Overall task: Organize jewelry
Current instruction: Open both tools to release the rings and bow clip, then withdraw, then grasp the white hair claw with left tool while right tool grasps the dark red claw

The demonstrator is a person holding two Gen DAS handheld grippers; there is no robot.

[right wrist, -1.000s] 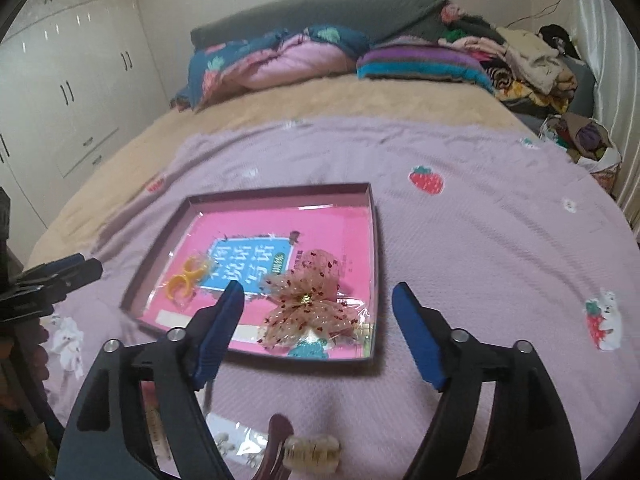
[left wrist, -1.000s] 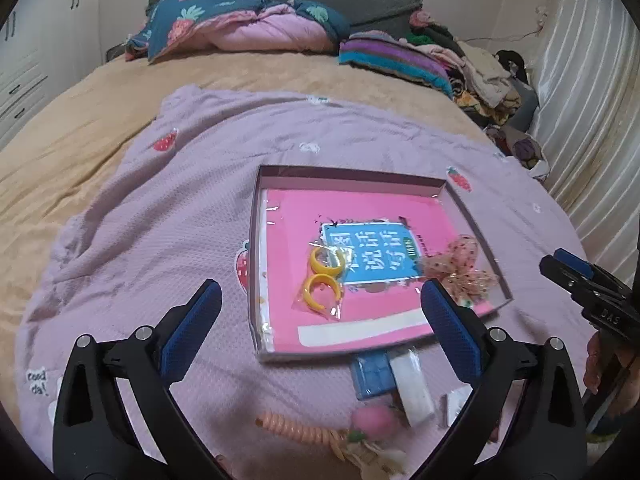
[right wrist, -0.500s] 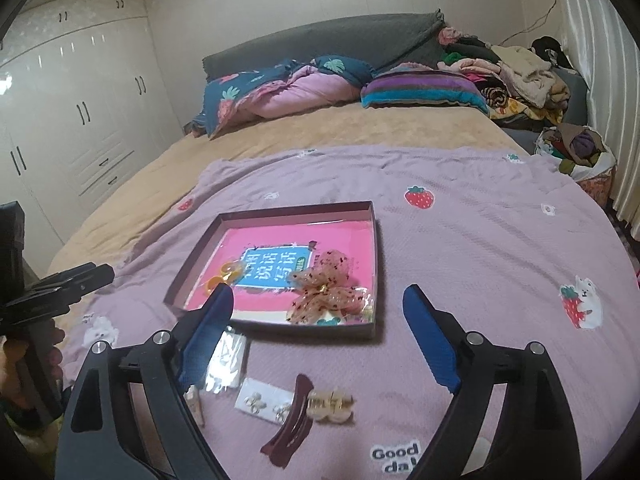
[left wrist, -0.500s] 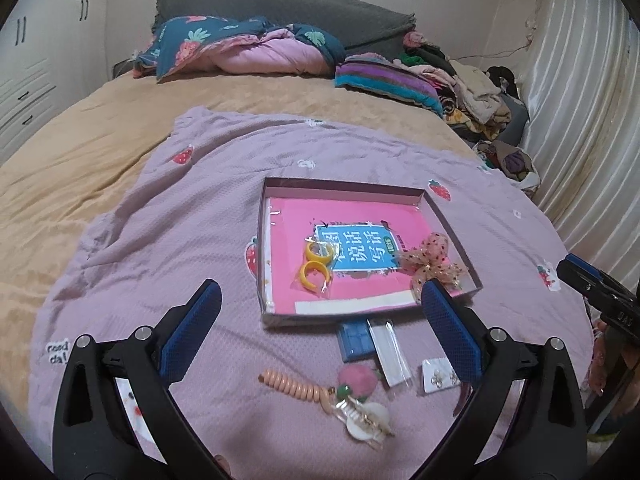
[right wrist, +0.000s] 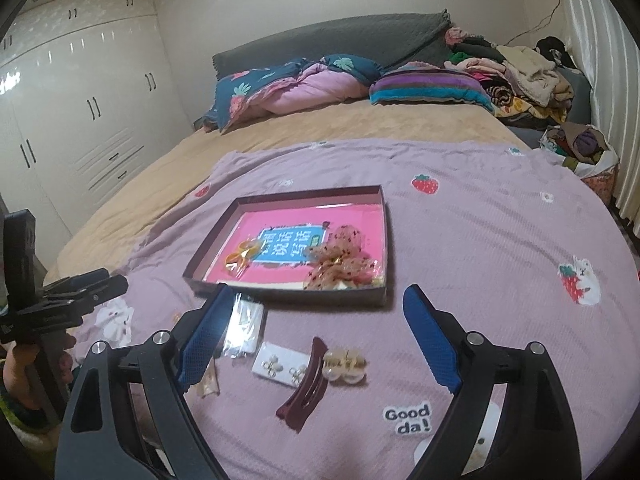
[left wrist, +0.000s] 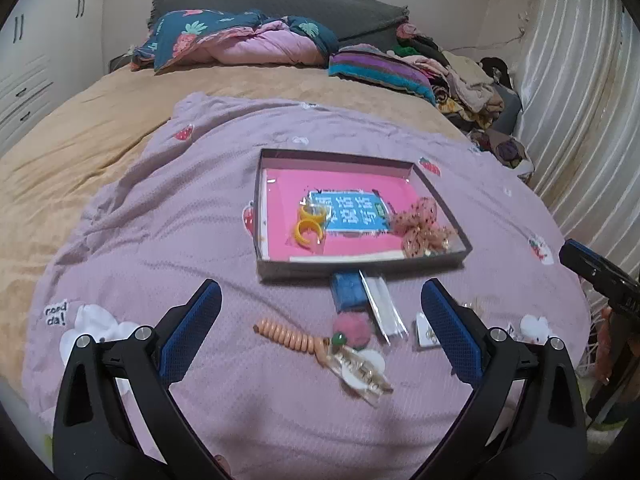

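Jewelry's split up: yellow hoops [left wrist: 309,227] and a pink bow [right wrist: 340,266] sit in the shallow box [left wrist: 360,267] on the purple blanket [left wrist: 160,220]. In front of the box lie a coil hair tie [left wrist: 286,334], an earring card [right wrist: 280,367], a maroon clip [right wrist: 306,386] and a pearl clip [right wrist: 345,366]. Left gripper [left wrist: 320,332] and right gripper [right wrist: 320,340] both hover with jaws spread wide, nothing between them.

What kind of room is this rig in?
A home bedroom, most likely: the work happens on a bed with a folded quilt at its head, a built-in wardrobe along one wall, and piled clothes beside the curtain.
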